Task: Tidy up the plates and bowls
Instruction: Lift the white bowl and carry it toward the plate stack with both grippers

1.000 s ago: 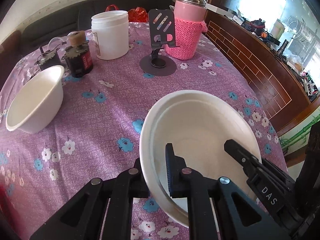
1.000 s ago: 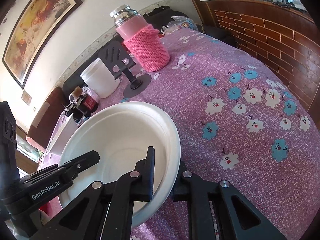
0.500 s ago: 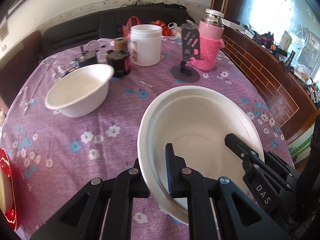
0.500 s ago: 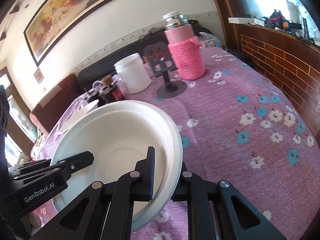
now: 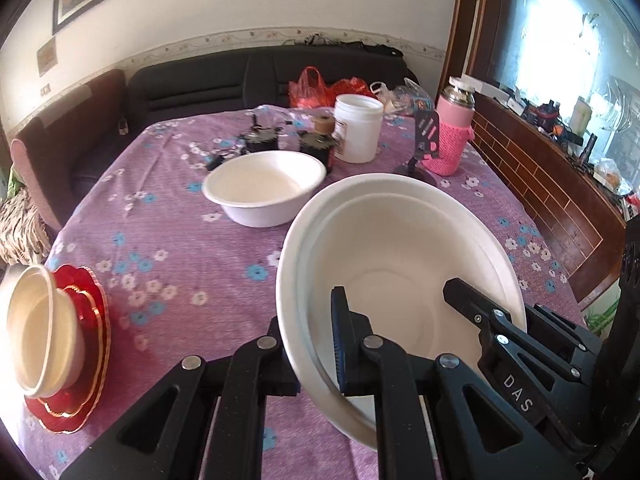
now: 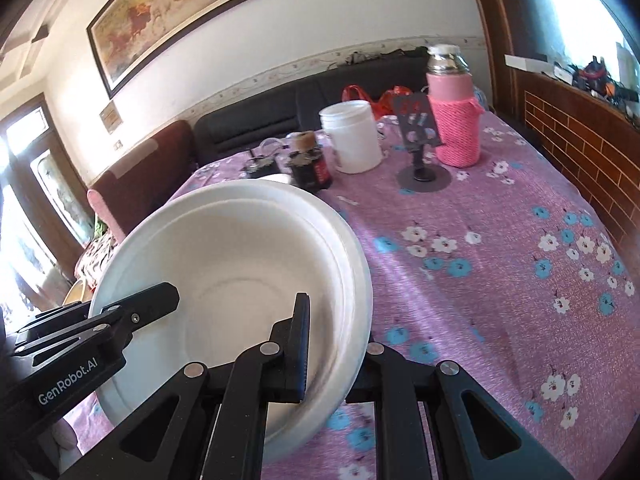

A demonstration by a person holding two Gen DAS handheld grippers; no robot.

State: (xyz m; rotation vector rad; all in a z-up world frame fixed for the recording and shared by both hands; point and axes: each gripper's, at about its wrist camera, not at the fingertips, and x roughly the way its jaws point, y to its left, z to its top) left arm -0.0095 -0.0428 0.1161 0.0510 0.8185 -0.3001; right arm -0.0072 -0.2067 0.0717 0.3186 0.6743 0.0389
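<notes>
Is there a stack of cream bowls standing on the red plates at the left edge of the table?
Yes, the cream bowls sit stacked on the red plates.

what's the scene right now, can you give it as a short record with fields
held item: white bowls, nested, tilted, above the table
left gripper: shut on the rim nearest its camera
right gripper: shut on the opposite rim
loose bowl: upright on the purple flowered tablecloth
stack at table edge: cream bowls on red plates
far end: white jar, pink flask, dark stand
</notes>
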